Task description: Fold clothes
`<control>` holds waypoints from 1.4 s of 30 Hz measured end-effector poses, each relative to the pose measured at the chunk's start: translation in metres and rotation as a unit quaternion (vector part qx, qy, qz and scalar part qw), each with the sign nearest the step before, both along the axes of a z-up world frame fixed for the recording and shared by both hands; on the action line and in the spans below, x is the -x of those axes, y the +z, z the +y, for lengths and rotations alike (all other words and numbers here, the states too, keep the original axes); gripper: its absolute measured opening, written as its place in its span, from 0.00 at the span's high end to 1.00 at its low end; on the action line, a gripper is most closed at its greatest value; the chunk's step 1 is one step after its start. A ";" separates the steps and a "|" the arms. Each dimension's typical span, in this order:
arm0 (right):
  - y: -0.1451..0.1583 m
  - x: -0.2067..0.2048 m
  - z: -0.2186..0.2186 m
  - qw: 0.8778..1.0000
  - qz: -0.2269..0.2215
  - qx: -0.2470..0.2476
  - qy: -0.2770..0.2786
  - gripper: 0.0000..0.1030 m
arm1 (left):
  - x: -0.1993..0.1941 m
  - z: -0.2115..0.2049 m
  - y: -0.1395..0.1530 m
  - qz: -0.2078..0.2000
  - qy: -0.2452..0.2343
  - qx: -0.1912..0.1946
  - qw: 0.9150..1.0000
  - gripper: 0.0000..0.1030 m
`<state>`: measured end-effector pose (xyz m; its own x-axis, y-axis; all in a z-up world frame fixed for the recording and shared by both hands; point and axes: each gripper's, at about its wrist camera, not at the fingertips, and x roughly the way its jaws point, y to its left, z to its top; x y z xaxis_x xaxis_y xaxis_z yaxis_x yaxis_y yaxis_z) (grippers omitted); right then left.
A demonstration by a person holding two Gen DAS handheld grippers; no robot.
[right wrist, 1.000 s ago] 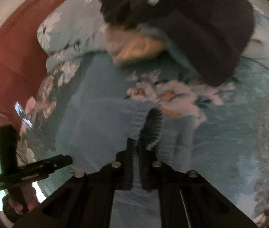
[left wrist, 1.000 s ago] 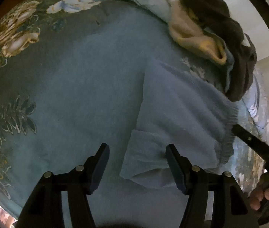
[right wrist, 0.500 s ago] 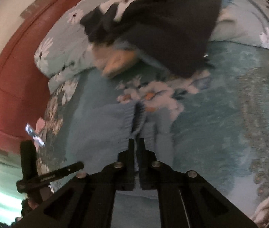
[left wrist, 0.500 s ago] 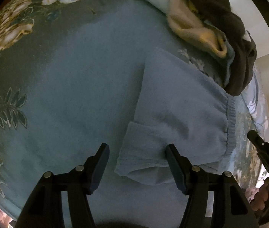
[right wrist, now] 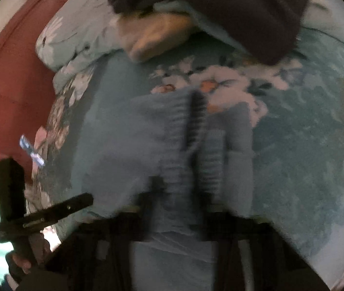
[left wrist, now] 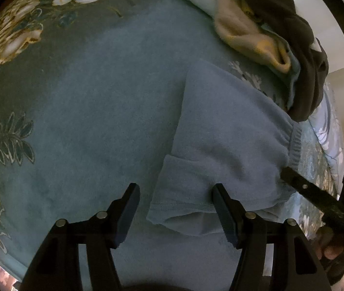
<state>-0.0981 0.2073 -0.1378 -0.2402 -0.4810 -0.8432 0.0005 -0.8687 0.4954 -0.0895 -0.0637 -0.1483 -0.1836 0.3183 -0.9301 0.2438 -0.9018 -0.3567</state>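
Folded pale blue fleece garment (left wrist: 222, 131), soft, napped, matt, its cuff (left wrist: 295, 145) ribbed knit; teal floral bedspread (left wrist: 79, 101), matt plush cloth; dark grey garment (left wrist: 290, 24), matt fleece; black gripper fingers (left wrist: 128, 208), matt plastic with bright metal screws.

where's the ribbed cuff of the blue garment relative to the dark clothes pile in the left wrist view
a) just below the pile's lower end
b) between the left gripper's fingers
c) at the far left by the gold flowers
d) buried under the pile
a: the ribbed cuff lies on the bedspread just below the lower end of the dark clothes pile.
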 end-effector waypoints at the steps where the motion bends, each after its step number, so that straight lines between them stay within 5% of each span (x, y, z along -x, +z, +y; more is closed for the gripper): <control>1: 0.003 -0.003 0.005 1.000 0.003 0.014 -0.013 0.88 | 0.000 0.000 0.001 0.001 0.000 -0.002 1.000 0.36; 8: 0.037 -0.025 0.038 0.998 0.039 0.027 -0.039 0.89 | 0.002 -0.002 0.009 0.012 -0.001 -0.032 0.999 0.32; 14: -0.014 -0.023 0.050 0.997 -0.032 0.023 -0.063 0.89 | 0.003 0.012 -0.007 -0.005 -0.019 -0.017 1.000 0.31; 21: -0.020 -0.019 0.046 0.997 -0.037 0.013 -0.061 0.88 | -0.003 0.007 -0.021 -0.037 -0.010 -0.013 0.999 0.26; 27: 0.010 -0.024 0.054 0.998 -0.002 -0.019 -0.053 0.74 | -0.002 0.014 0.022 0.020 -0.049 -0.022 0.998 0.27; 34: 0.041 -0.009 0.038 0.998 0.048 -0.019 -0.027 0.73 | 0.013 0.039 0.065 0.100 -0.120 -0.034 0.987 0.27; 42: 0.003 0.005 0.018 1.000 0.007 -0.022 -0.013 0.73 | 0.042 0.073 0.016 0.052 -0.167 -0.025 0.984 0.27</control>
<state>-0.1027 0.2255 -0.1347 -0.2651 -0.4372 -0.8594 -0.0161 -0.8892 0.4573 -0.1319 0.0096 -0.1324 -0.1544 0.4212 -0.8937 -0.1028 -0.9065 -0.4094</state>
